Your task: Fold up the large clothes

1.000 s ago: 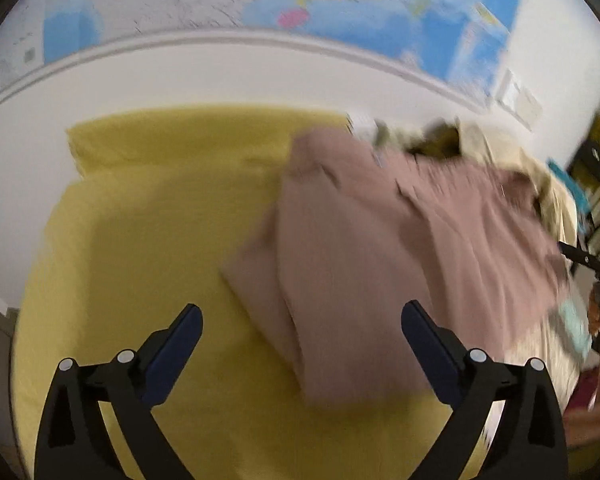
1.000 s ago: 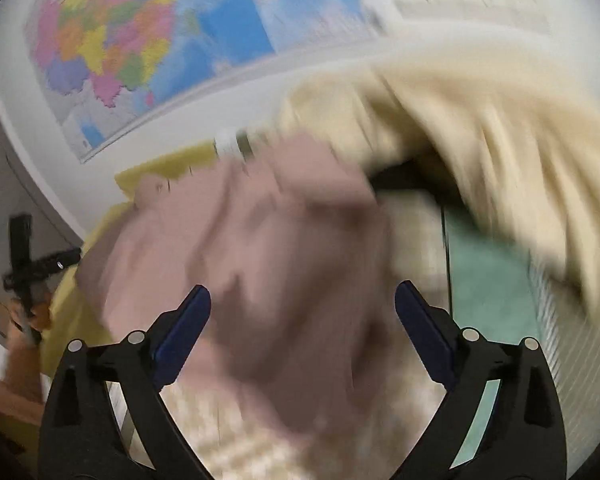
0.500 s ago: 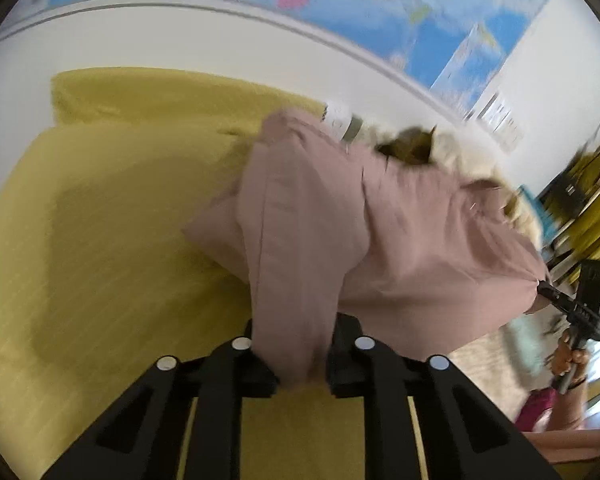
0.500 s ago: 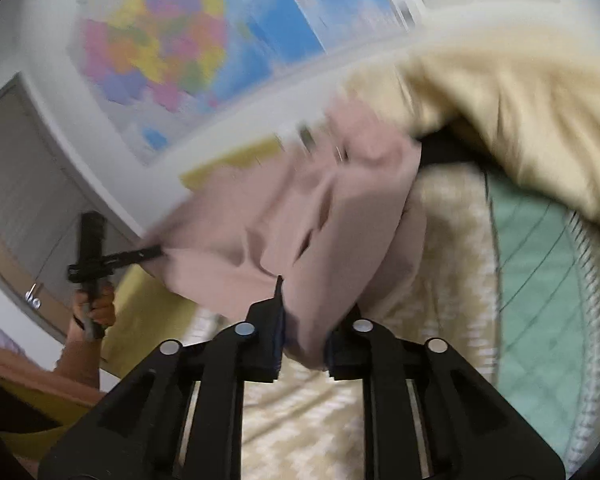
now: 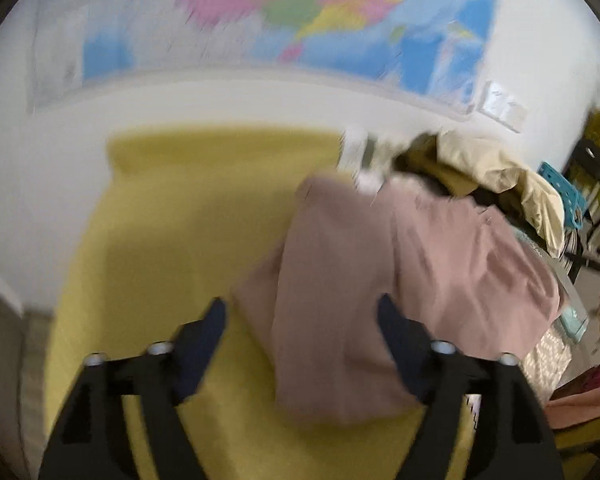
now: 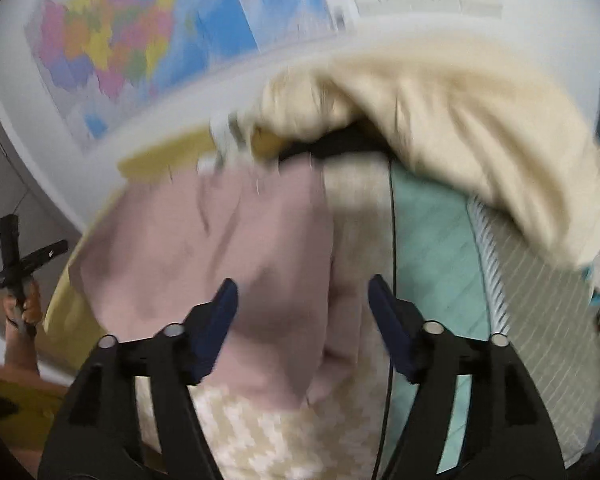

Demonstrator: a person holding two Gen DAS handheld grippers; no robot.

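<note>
Nearest the lens in the left wrist view, the left gripper point(image 5: 300, 312) has its jaws apart and opening – half a second ago they were pinched shut on an edge of the pink garment point(image 5: 400, 280), and now the blue pads stand clear on either side of the cloth without pressing it. The right gripper point(image 6: 302, 292) tells the same story: its jaws, which were clamped on the opposite edge a moment ago, are opening, and the garment lies beneath and between them, untouched by either pad. Both claws hold nothing.

So the change is a release on both sides at once. I judge that a fold or a placing move has just been completed – the cloth has been let go, no longer hangs from the fingers, and both views look down on it from further back.

The garment now rests in a loose, rumpled heap on the bed, partly on the yellow sheet point(image 5: 180, 240) and partly over the patterned cream bedding point(image 6: 260, 432). It looks doubled over along its length, though blur hides the edges, so how neat the fold is I cannot tell. It probably needs another fold.

Just beyond it sits a pile of cream clothing point(image 6: 460, 128), touching or overlapping its far end, with a green cover point(image 6: 432, 248) beside. Farthest off, a coloured wall map point(image 5: 320, 20) hangs above the bed.
</note>
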